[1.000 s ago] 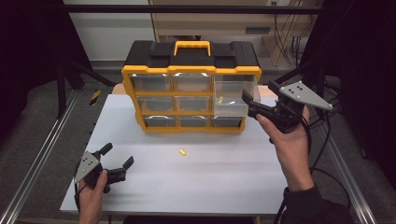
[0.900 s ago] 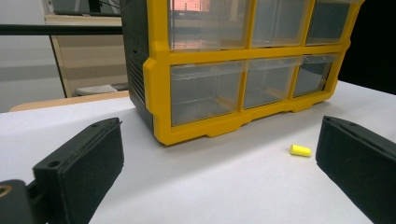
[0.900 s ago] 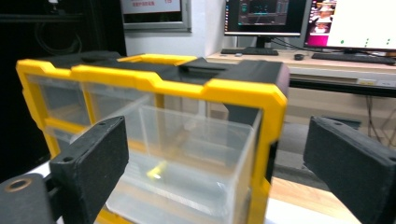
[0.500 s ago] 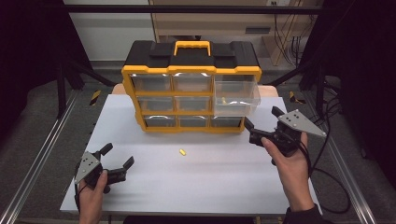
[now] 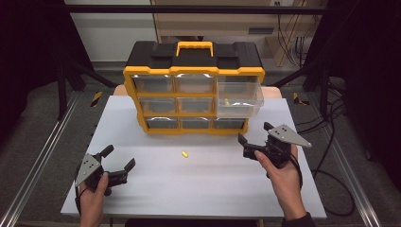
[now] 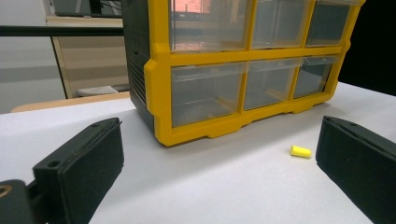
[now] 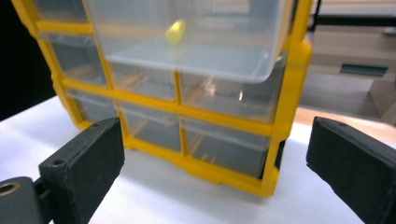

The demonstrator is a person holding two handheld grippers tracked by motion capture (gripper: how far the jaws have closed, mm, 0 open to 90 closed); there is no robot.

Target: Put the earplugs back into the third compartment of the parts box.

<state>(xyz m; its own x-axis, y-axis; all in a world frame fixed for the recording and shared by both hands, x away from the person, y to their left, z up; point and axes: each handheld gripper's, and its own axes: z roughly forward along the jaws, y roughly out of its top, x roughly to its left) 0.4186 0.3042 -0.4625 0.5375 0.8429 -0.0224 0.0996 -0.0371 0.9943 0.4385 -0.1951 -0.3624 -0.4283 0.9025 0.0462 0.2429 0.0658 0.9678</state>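
High view: my right gripper (image 5: 254,140) sits over the table's (image 5: 142,198) right side, just in front of the organizer's (image 5: 194,61) lower right corner, jaws spread wide, nothing between them. Left gripper (image 5: 118,157) is down at the near left edge, also wide open and empty. The small yellow capsule (image 5: 185,153) lies on the bare white top, roughly centre, a bit in front of the organizer, between the two grippers and apart from both. Its long axis runs approx left-right across the table, slightly slanted; too small here to tell one end from the other. Top-right drawer (image 5: 239,101) is pulled out toward me w/ a second yellow piece (image 5: 226,101) inside.

Left gripper view: both black jaws far apart, holding nothing. The capsule (image 6: 300,151) lies flat on the table just inside the right-hand jaw, not touching it. Long axis nearly horizontal in this view, so crosswise to the jaws' line of sight. Organizer (image 6: 159,93) stands behind it, bottom drawers shut.

Right gripper view: jaws wide open, empty, aimed at the organizer's (image 7: 285,112) lower rows. The open drawer (image 7: 196,51) overhangs above, and the yellow piece (image 7: 175,31) shows through its clear floor, tilted w/ its upper end toward the right.
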